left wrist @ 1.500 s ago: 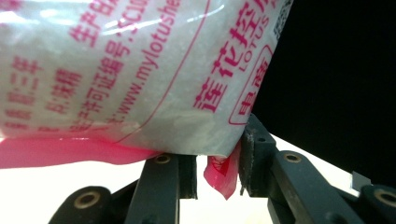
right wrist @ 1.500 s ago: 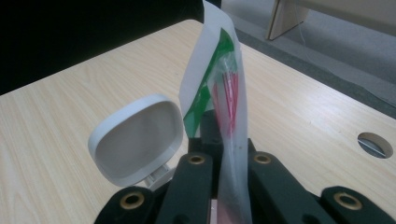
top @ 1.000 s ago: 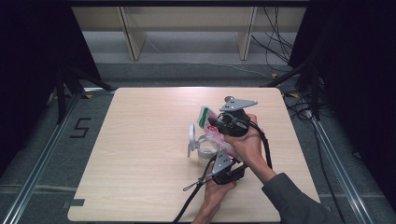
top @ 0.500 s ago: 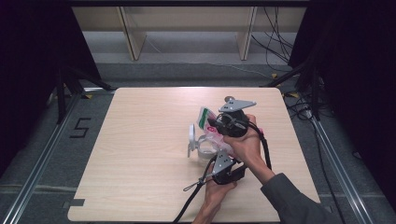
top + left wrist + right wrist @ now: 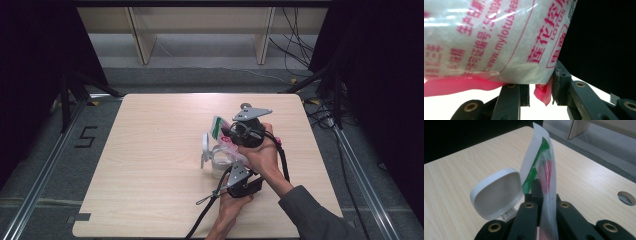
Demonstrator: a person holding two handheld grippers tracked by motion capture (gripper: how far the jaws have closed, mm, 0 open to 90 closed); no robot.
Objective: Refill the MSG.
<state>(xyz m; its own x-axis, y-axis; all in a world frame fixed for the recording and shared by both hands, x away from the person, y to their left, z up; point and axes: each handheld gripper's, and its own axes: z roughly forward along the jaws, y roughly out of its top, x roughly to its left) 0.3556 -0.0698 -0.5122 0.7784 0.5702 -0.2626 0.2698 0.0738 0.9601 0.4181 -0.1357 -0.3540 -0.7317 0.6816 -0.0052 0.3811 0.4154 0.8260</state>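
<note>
Mid-pour: right gripper [image 5: 541,202] jaws clamped on the top of the white-and-pink plastic bag of granules [image 5: 226,137], left gripper [image 5: 540,91] jaws part-open pinching its bottom corner, over the clear flip-lid jar [image 5: 220,161] at desk [image 5: 150,150] centre-right; next, prob. tilt w/ care.

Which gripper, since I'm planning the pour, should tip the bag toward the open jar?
Probably left: the left gripper sits at the pink bottom corner of the bag, so raising it tips contents; the right gripper pinches the top edge beside the lid of the jar.
</note>
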